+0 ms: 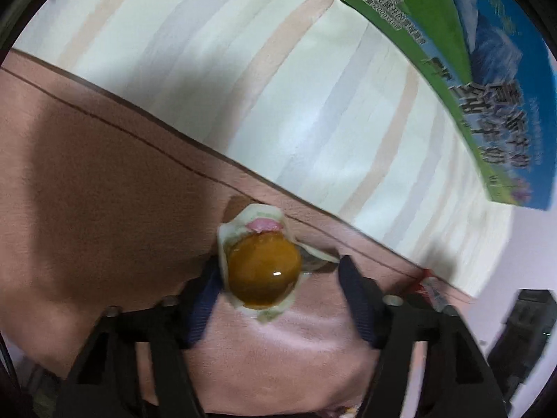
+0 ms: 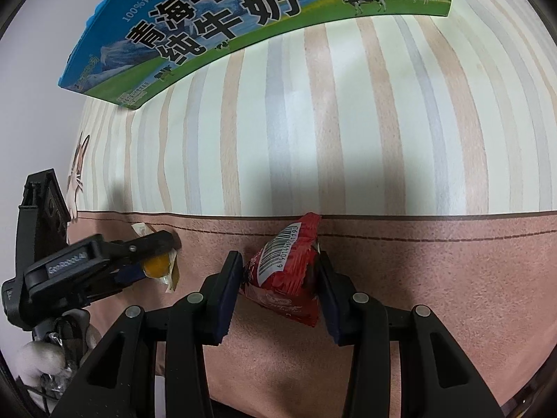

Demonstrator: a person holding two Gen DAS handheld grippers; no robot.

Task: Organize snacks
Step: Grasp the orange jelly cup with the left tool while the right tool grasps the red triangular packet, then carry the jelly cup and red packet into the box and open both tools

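An amber jelly cup in clear wrap point(image 1: 263, 276) lies on the pink part of the cloth, between the fingers of my left gripper point(image 1: 278, 271). The jaws are wide, the left pad touching the cup and the right pad apart from it. In the right wrist view the left gripper point(image 2: 153, 250) is at the left with the jelly cup point(image 2: 156, 265) at its tips. My right gripper point(image 2: 280, 271) has its pads on both sides of a red snack packet point(image 2: 283, 271) with a barcode.
A blue and green milk carton box point(image 2: 216, 24) stands at the back on the striped cloth point(image 2: 348, 122); it also shows in the left wrist view point(image 1: 470, 69). A dark object point(image 1: 525, 334) sits off the cloth's right edge.
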